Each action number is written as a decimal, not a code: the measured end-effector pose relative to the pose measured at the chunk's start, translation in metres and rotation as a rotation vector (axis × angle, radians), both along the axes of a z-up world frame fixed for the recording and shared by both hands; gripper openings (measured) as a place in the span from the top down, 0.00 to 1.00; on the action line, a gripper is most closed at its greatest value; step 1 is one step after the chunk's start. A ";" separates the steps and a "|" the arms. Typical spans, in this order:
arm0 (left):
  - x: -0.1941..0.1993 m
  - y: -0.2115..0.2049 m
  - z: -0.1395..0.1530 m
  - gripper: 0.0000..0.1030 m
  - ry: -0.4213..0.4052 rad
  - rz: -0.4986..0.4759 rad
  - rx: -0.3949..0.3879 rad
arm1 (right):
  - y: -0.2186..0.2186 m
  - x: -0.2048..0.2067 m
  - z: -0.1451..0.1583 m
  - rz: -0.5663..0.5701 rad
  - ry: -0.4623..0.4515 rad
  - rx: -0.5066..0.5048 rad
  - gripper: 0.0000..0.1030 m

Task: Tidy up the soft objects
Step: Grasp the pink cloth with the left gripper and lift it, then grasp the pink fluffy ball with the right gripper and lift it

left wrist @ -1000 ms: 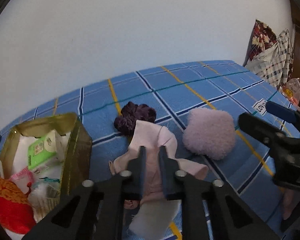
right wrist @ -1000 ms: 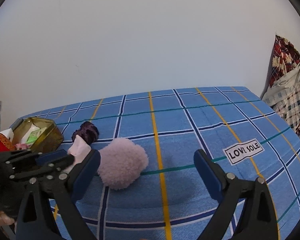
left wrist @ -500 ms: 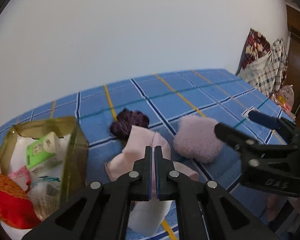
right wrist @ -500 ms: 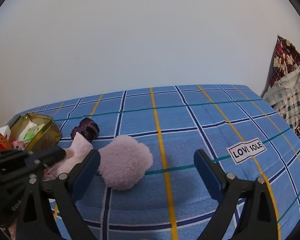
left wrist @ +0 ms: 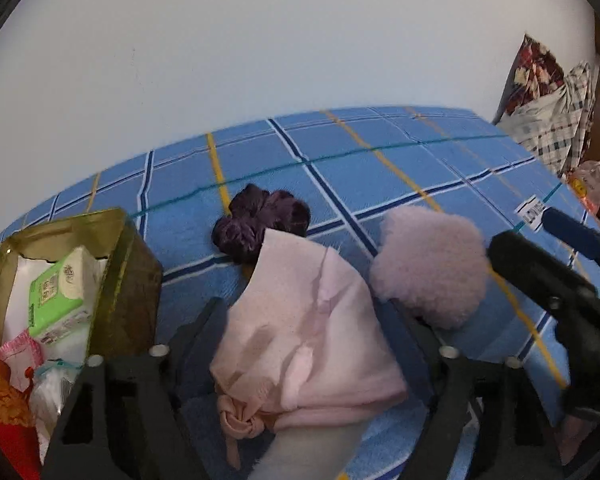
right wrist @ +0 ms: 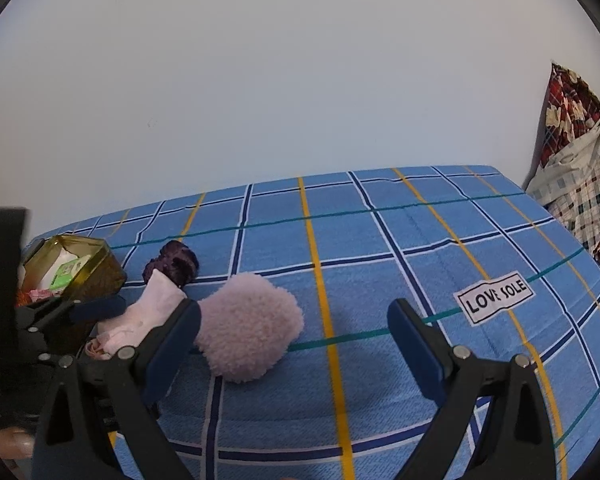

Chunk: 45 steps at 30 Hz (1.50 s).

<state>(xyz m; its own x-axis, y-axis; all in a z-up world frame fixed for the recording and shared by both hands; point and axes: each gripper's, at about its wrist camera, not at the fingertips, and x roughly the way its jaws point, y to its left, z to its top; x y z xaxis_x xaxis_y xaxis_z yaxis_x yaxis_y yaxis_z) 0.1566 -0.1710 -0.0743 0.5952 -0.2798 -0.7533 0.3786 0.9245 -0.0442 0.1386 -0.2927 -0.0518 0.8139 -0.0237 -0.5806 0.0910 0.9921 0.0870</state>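
L gripper [left wrist: 308,320] jaws were shut, now opening astride crumpled pale-pink cloth [left wrist: 304,336] on blue plaid bedsheet [left wrist: 380,168], no grip yet. R gripper [right wrist: 294,336] wide apart, idle. Pick imminent imo.

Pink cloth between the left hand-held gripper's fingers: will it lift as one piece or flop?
The pink cloth looks thin and creased, so it will probably drape and hang limp. Its knotted end may dangle below. It seems light, so a pinch at the bunched middle should hold. The left hand-held gripper is opening around it, pads not pressing yet.
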 end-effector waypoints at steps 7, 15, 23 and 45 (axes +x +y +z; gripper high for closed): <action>-0.011 0.008 0.013 0.90 -0.041 -0.016 -0.077 | 0.003 0.004 -0.005 0.006 0.033 -0.013 0.07; -0.027 0.034 0.041 0.90 -0.165 0.034 -0.204 | 0.012 0.015 -0.016 0.063 0.103 -0.031 0.07; -0.044 0.036 0.042 0.90 -0.244 0.062 -0.162 | 0.030 0.027 -0.025 0.095 0.175 -0.076 0.13; -0.087 0.049 0.049 0.90 -0.372 0.097 -0.171 | 0.051 -0.015 0.004 0.135 0.000 -0.073 0.82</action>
<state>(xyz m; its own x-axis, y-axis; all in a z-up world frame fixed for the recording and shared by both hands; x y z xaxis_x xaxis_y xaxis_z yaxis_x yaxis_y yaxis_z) 0.0697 -0.1219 -0.0249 0.8476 -0.3116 -0.4294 0.3097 0.9478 -0.0765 0.1240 -0.2421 -0.0475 0.8126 0.0439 -0.5812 -0.0438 0.9989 0.0141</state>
